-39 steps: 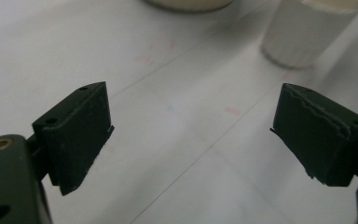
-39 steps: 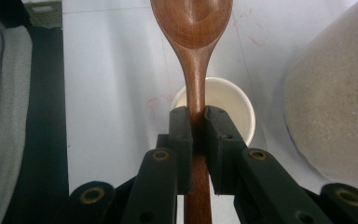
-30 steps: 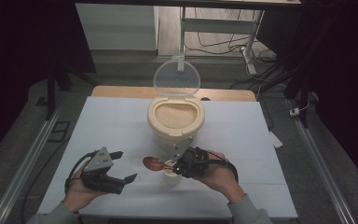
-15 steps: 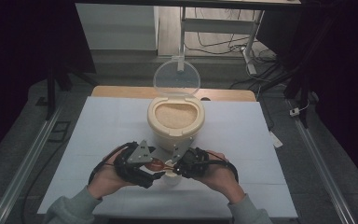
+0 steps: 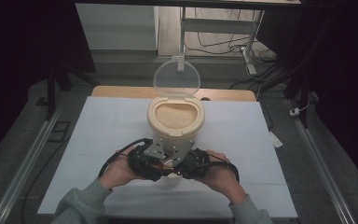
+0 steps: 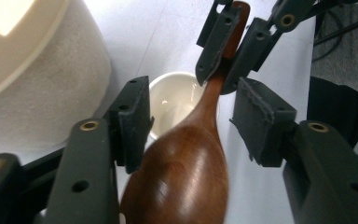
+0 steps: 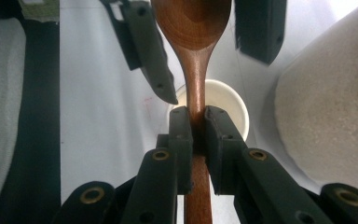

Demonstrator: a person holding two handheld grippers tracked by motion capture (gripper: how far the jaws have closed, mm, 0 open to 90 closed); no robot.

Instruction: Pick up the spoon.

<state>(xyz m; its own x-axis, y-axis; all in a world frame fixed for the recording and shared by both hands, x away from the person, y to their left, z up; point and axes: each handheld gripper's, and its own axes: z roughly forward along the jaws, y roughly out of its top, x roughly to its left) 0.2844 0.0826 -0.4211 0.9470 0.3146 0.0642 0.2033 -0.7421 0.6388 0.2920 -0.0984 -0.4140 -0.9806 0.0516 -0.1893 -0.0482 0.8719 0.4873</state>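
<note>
Over the small cup, the left gripper has moved in, its jaws closing around but not yet touching the wooden spoon, whose handle the right gripper pinches: likely a handover.

My left claw and right claw are matte black, with blocky ribbed pads and brass-ringed screw holes along each finger link. A grey three-cornered plate with small screws caps the left one, black cables loop off both, and grey-green sleeves cover my forearms.
</note>
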